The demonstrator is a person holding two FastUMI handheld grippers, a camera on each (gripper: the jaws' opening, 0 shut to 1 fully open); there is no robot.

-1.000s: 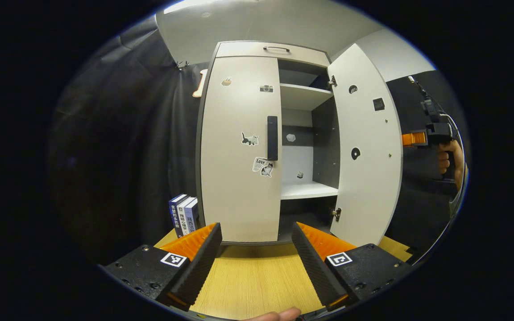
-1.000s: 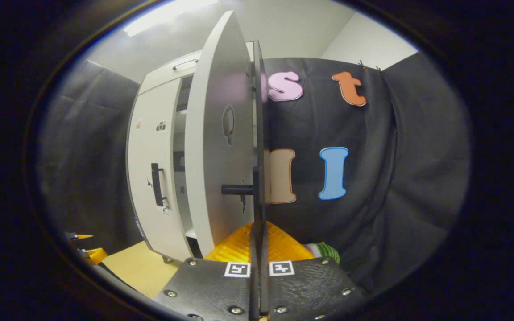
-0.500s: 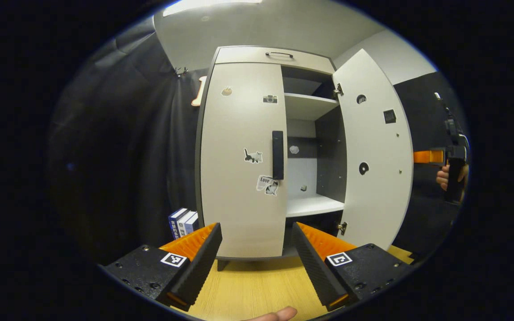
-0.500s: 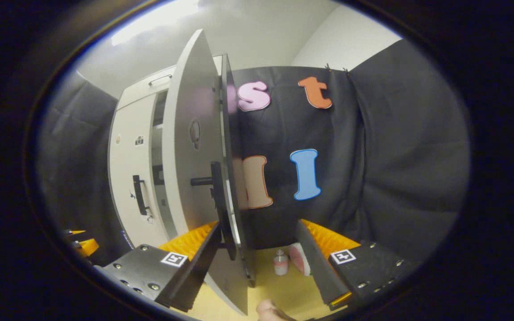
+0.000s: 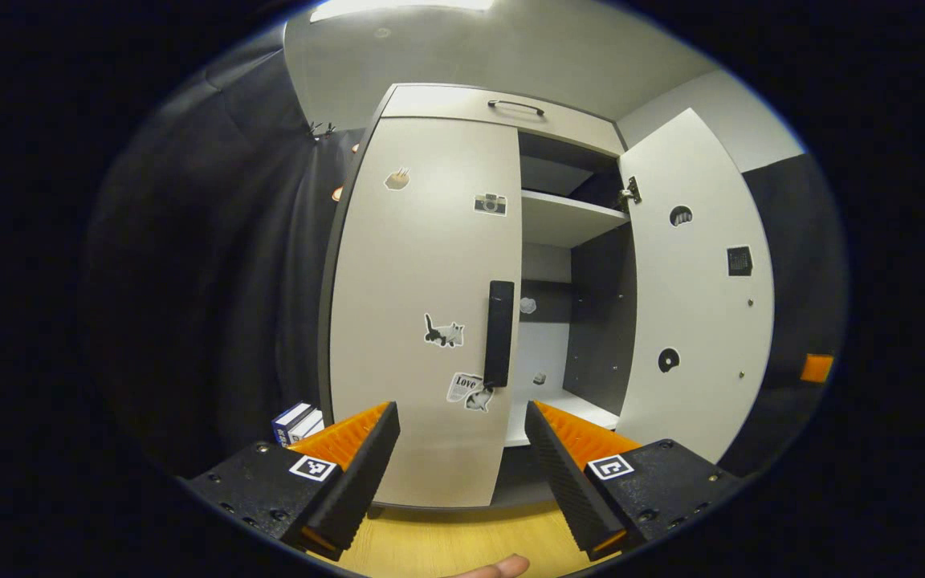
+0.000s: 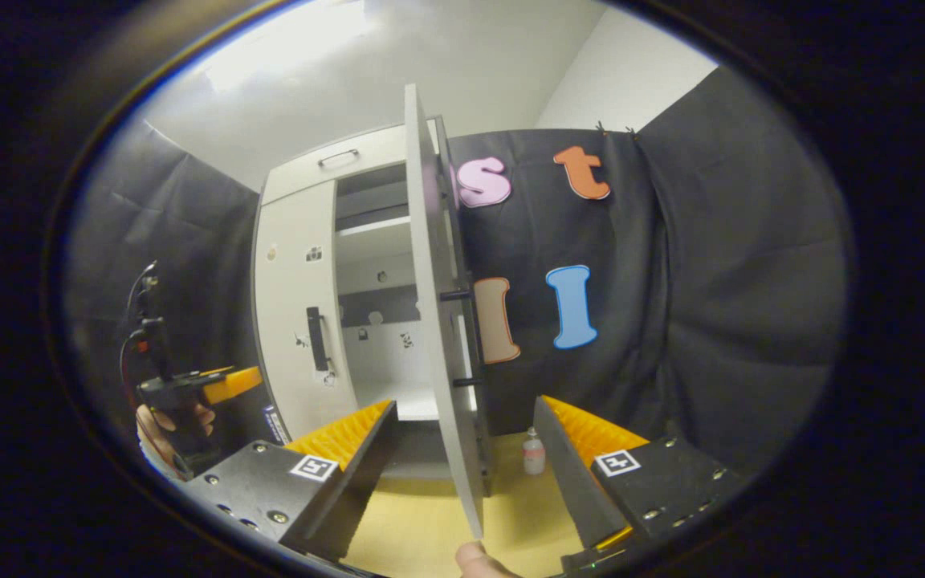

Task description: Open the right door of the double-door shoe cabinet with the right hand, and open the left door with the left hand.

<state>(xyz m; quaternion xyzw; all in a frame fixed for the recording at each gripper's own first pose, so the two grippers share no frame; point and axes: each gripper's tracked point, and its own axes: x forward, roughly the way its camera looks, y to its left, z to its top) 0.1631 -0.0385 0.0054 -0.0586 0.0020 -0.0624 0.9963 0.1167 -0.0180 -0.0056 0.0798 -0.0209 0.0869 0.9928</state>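
Right door [image 5: 695, 289]: swung wide open, standing edge-on just ahead of the right gripper [image 6: 462, 457] and apart from its jaws; this half of the task looks done.
Right gripper jaws: released, spread wide, holding nothing.
Left door [image 5: 422, 305]: shut, flat across the cabinet's left half.
Left door handle [image 5: 499, 333]: a dark bar with its long axis upright, at the door's inner edge; it lies straight ahead of the left gripper [image 5: 462, 457] and above the gap between the jaws, a little toward the right jaw.
Left gripper jaws: released and wide apart, not touching door or handle.
Nearer gripper: the left one (judging by the left gripper view, it faces the handle squarely).
Coming move: probably forward and up so the jaws straddle the upright bar from either side, then close and pull.
Shoe cabinet [image 5: 470, 100]: the opened half shows pale shelves [image 5: 567, 217], bare apart from small stickers on the back panel.
Desk [image 5: 462, 542]: wooden, carrying the cabinet; books [image 5: 295, 421] stand left of it.
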